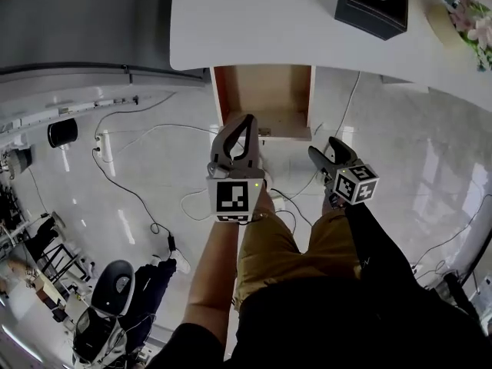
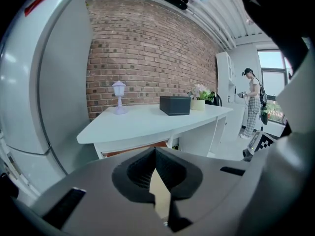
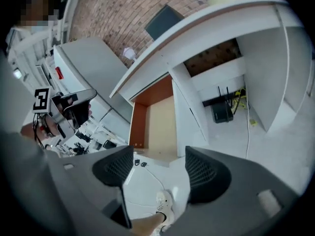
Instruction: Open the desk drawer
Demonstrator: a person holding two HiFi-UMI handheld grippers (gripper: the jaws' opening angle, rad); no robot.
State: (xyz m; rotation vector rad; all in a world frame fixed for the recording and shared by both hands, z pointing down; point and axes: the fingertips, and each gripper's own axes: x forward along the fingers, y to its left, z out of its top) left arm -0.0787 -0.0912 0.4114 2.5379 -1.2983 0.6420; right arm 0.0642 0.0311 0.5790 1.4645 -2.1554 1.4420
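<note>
Left gripper (image 2: 155, 151) fingers pressed together, holding nothing. Right gripper (image 3: 160, 170) fingers apart, gap empty. Both up in air, near side of drawer (image 1: 265, 98), not touching. Drawer open, sticking out under white desk (image 1: 254, 21). Black box (image 1: 373, 2) far right on desk.

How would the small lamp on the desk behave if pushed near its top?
The lamp is tall and thin on a small base, so it would probably tip, not slide. It looks small, so likely light. The smooth desk might let a low push slide it.
</note>
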